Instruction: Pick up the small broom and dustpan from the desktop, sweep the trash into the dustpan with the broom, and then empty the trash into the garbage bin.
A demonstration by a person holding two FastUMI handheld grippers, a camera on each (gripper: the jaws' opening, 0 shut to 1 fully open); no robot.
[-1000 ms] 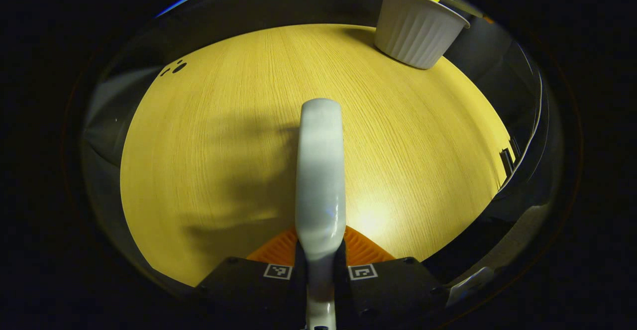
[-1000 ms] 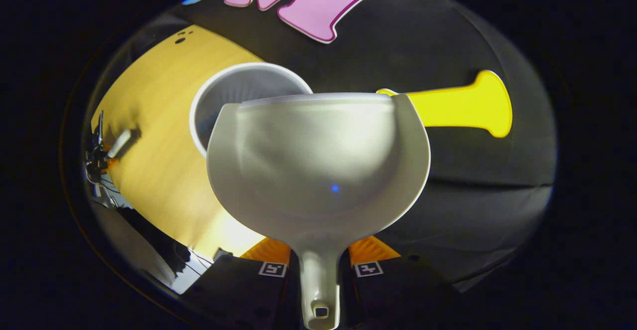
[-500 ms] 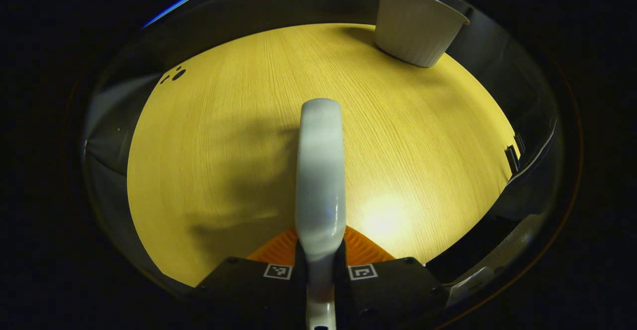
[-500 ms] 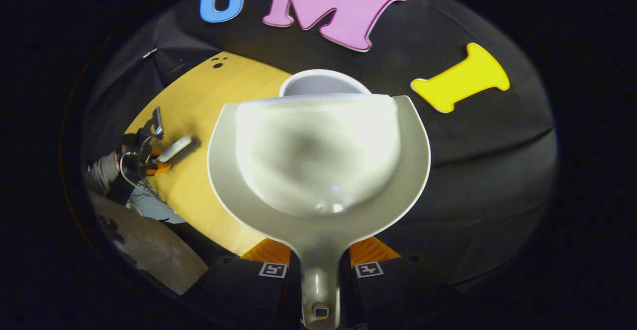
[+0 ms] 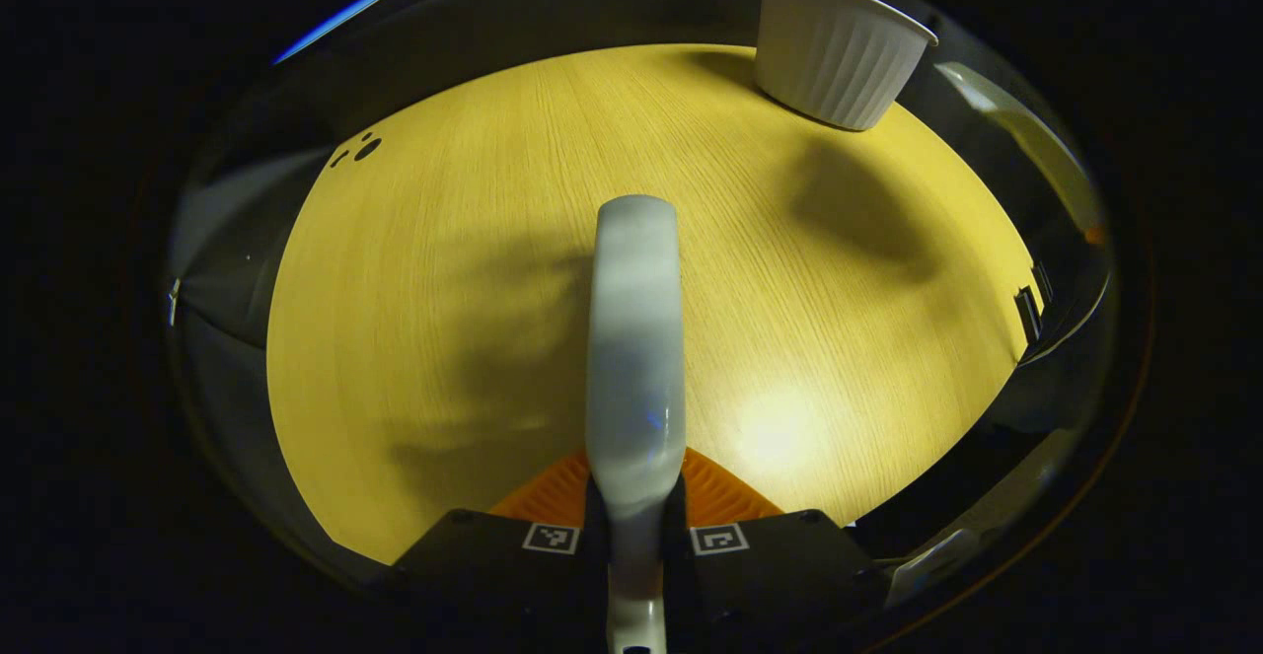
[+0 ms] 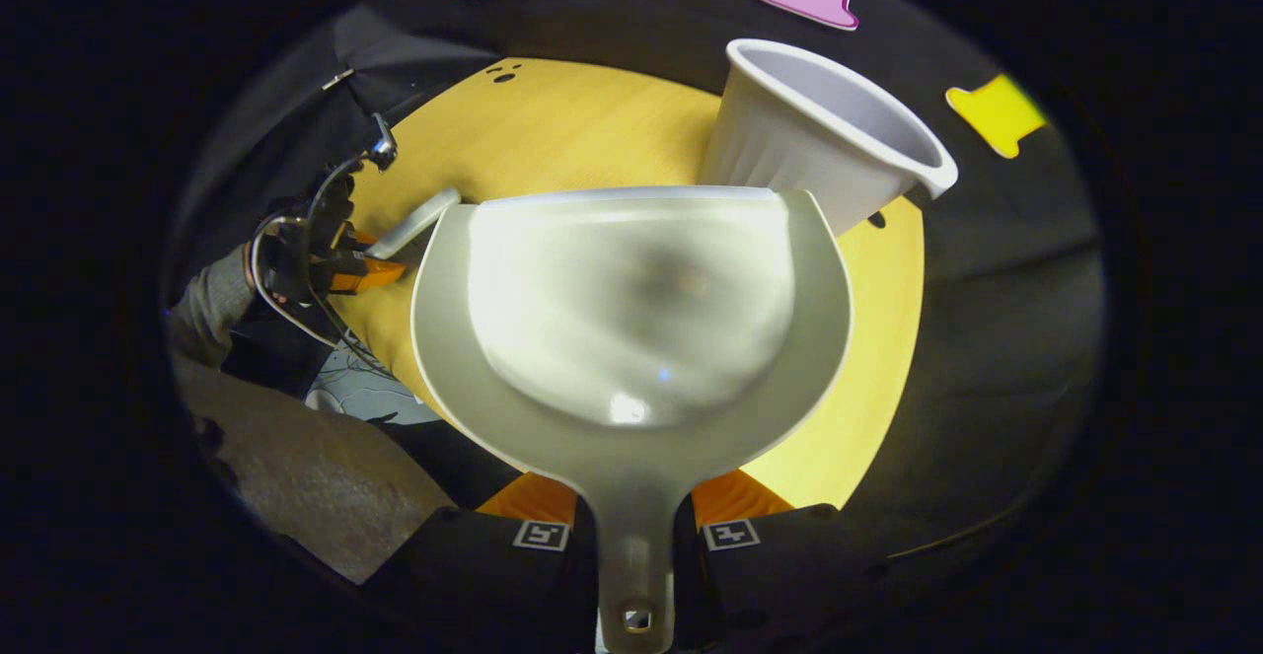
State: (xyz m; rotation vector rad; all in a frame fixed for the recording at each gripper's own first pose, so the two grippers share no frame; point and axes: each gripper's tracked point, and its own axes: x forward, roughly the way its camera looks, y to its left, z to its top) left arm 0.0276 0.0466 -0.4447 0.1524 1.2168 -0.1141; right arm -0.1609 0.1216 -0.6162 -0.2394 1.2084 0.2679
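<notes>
Both fingers of the left gripper (image 5: 634, 511) clamp the small broom (image 5: 634, 338), which runs straight ahead of them over the wooden desktop (image 5: 444, 269). The right gripper (image 6: 634, 516) has its fingers pressed on the handle of the dustpan (image 6: 631, 319), its scoop spreading just beyond them. The white ribbed garbage bin (image 6: 819, 146) stands past the scoop's far rim.

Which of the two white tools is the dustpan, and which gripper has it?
The wide scoop-shaped dustpan is clamped by its handle in the right gripper; the left gripper holds the narrow broom.
</notes>
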